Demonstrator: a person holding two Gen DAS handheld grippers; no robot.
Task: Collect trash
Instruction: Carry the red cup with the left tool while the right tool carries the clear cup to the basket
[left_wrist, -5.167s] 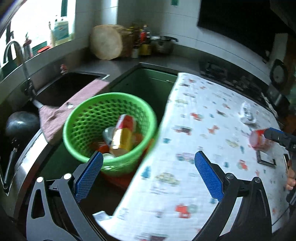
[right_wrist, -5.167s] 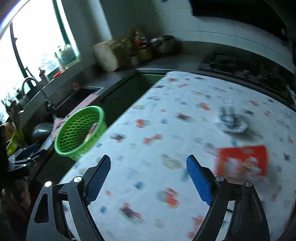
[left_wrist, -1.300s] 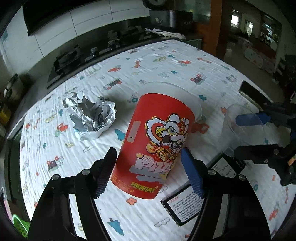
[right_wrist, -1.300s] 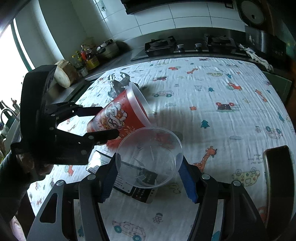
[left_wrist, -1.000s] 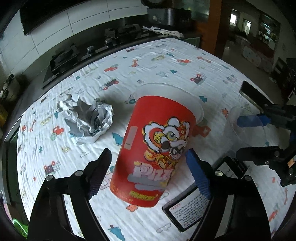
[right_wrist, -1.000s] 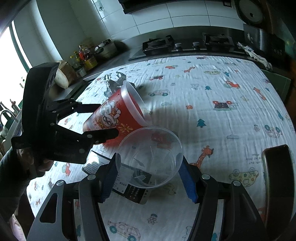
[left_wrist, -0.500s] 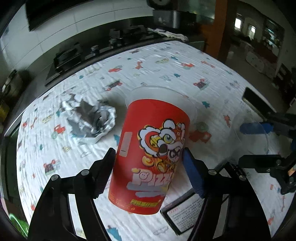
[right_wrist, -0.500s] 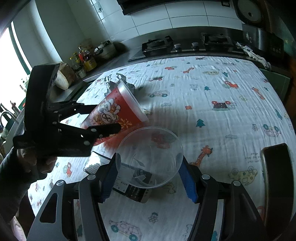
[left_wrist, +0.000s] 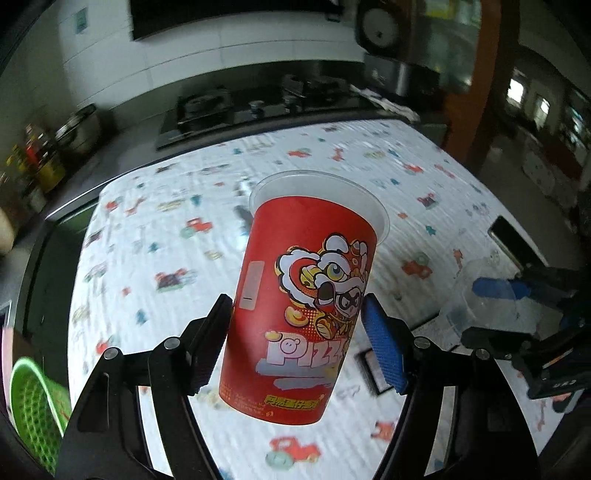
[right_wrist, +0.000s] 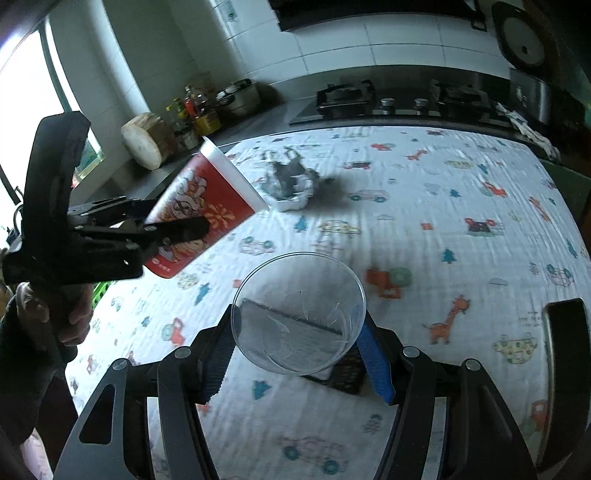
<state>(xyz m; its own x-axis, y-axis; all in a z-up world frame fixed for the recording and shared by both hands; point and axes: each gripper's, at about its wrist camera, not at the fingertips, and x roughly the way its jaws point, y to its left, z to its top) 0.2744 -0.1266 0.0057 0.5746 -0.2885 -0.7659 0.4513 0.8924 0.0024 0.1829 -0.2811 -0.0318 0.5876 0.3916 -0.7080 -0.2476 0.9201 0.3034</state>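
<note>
- The left gripper (left_wrist: 297, 339) pinches the red paper cup (left_wrist: 303, 295) between its fingers (left_wrist: 382, 350); they have just been closing on it. The cup is in the air above the worktop (left_wrist: 166, 236), tilted, with its white rim away from the camera.
- The right gripper (right_wrist: 297, 352) clamps the clear plastic cup (right_wrist: 299, 314) by its sides, also above the patterned cloth.
- Under the clear cup a dark flat device (right_wrist: 343, 376) lies on the cloth.
- Farther away, the crumpled foil (right_wrist: 290, 182) rests on the worktop.
- At the left edge, beside the worktop, a green basket (left_wrist: 33, 410) is partly visible.
- Behind, a gas stove (right_wrist: 388, 98) stands by the tiled wall.
</note>
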